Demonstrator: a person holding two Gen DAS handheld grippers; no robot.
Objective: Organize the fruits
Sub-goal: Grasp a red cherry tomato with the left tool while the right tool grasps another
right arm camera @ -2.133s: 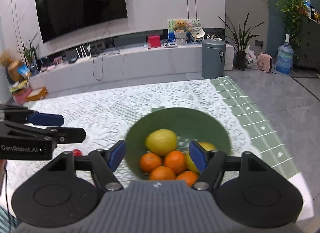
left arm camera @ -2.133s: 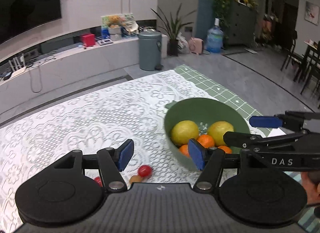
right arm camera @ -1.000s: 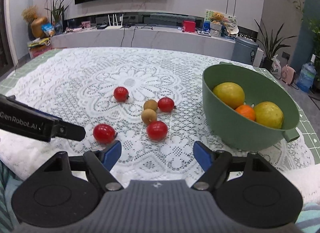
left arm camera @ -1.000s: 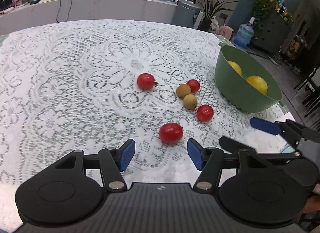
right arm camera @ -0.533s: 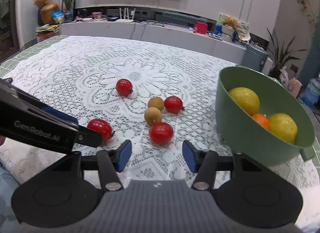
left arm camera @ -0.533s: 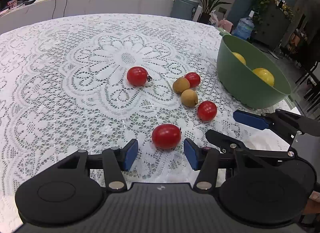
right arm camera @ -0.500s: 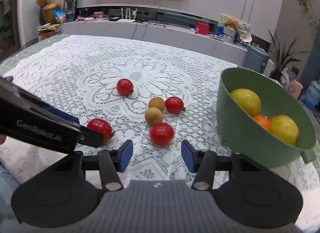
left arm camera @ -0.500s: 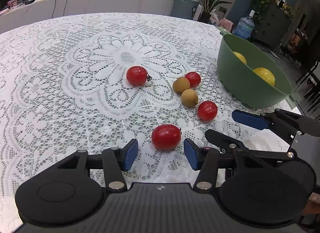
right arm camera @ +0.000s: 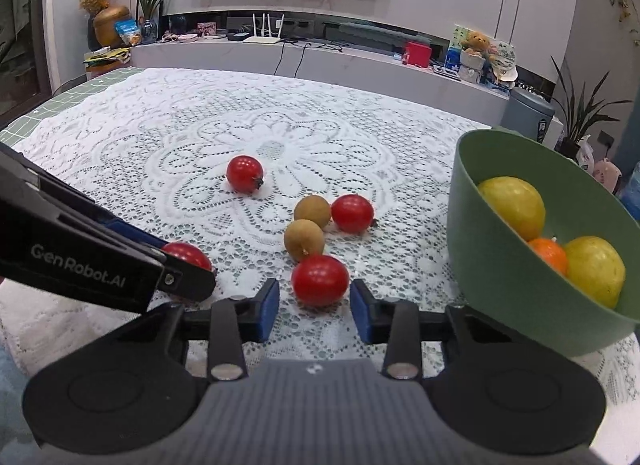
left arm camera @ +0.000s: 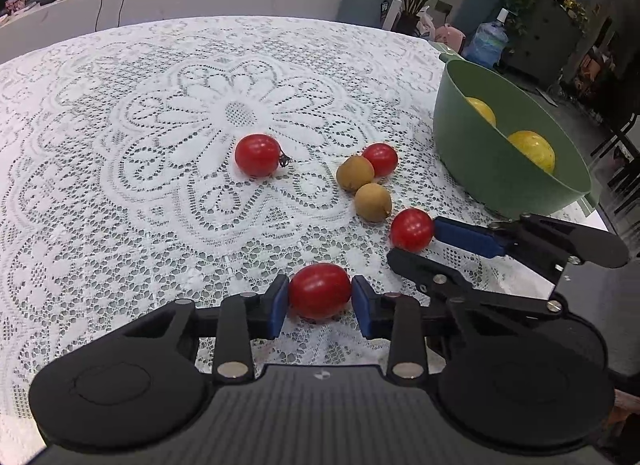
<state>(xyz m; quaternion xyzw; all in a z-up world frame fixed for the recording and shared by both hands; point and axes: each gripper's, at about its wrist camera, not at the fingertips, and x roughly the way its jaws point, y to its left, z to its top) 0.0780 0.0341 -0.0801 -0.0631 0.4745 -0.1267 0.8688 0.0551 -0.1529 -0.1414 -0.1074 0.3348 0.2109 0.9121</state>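
Four red tomatoes and two brown fruits sit on the white lace, low and centre in both views. The nearest tomato [left arm camera: 320, 290], glossy and oval, lies at bottom centre of the left view. A second tomato [right arm camera: 319, 280] sits bottom centre of the right view. A third tomato [left arm camera: 258, 155], stem stub pointing right, rests alone mid-frame. The two brown fruits [left arm camera: 355, 173] [left arm camera: 373, 202], round and matte, are just beside each other, and a fourth tomato [left arm camera: 380, 159] touches the upper one. At right, the green bowl [right arm camera: 492, 265] holds two yellow fruits [right arm camera: 514, 205] [right arm camera: 596, 269] with an orange [right arm camera: 548, 254] wedged between them.
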